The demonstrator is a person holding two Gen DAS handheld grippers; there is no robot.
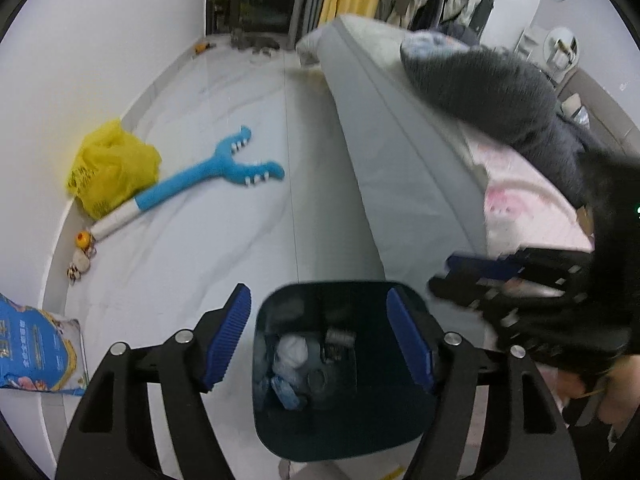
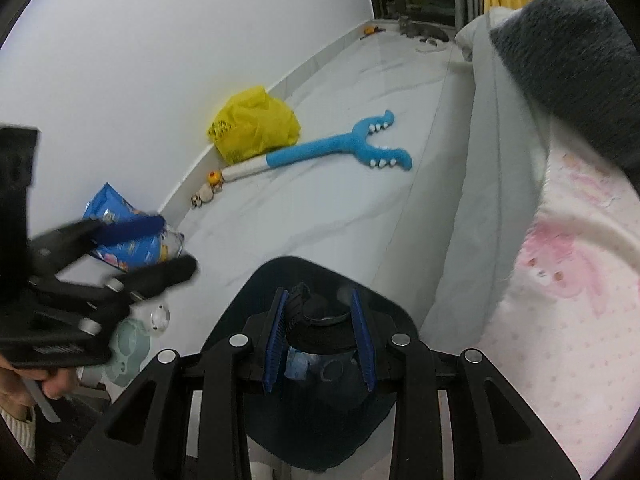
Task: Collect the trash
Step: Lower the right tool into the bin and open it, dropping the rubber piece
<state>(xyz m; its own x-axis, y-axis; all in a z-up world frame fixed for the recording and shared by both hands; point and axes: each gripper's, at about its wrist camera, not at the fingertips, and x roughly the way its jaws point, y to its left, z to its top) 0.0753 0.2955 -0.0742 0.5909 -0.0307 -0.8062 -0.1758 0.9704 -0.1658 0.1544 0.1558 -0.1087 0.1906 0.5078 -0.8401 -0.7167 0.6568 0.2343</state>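
A dark blue trash bin stands on the floor beside the bed, with white and blue crumpled trash inside. My left gripper is open and empty, just above the bin's mouth. My right gripper hovers over the bin with its jaws part open; a black object sits between the pads, touching the left pad, and I cannot tell if it is gripped. The right gripper also shows blurred in the left wrist view. The left gripper shows blurred in the right wrist view.
A yellow plastic bag, a blue plush toy and small toys lie along the wall. A blue snack bag lies by the wall. The bed with pink blanket is on the right.
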